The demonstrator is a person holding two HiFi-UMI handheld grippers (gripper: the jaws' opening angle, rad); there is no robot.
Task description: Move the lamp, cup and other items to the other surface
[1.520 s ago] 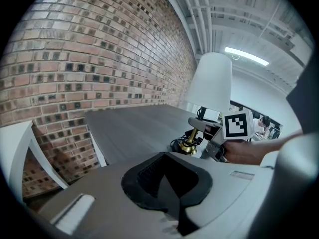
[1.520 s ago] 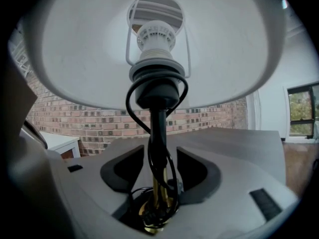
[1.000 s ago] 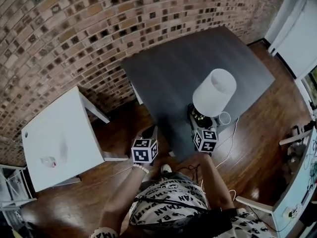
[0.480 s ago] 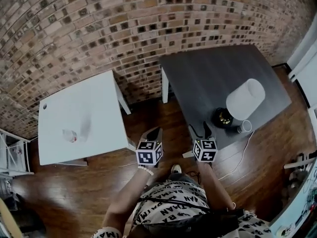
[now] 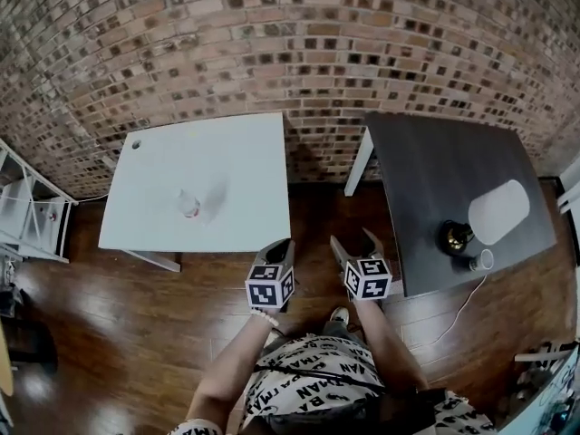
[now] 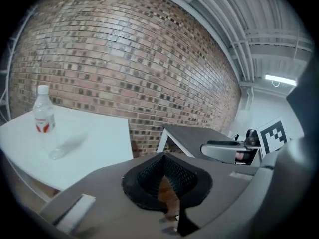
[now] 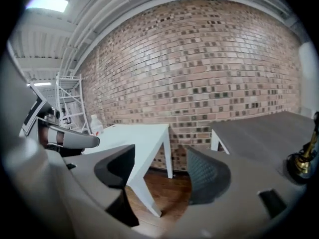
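Note:
The lamp, with a white shade (image 5: 499,211) and a brass base (image 5: 453,236), stands near the front edge of the dark table (image 5: 435,170). A white cup (image 5: 481,261) sits beside it. In the right gripper view only the lamp's base (image 7: 304,164) shows, at the far right. A clear bottle (image 5: 188,204) with a red label stands on the white table (image 5: 227,152). Both grippers hang over the wood floor between the tables. My left gripper (image 5: 280,248) is shut and holds nothing. My right gripper (image 5: 355,246) is open and holds nothing.
A brick wall runs behind both tables. The lamp's white cord (image 5: 458,314) trails onto the floor at the right. A white metal shelf rack (image 5: 32,216) stands left of the white table. The person's patterned shirt (image 5: 313,379) fills the bottom of the head view.
The head view has swung left, from the dark table towards the white one. My right gripper has drawn back from beside the lamp's base; both grippers now hang over the floor.

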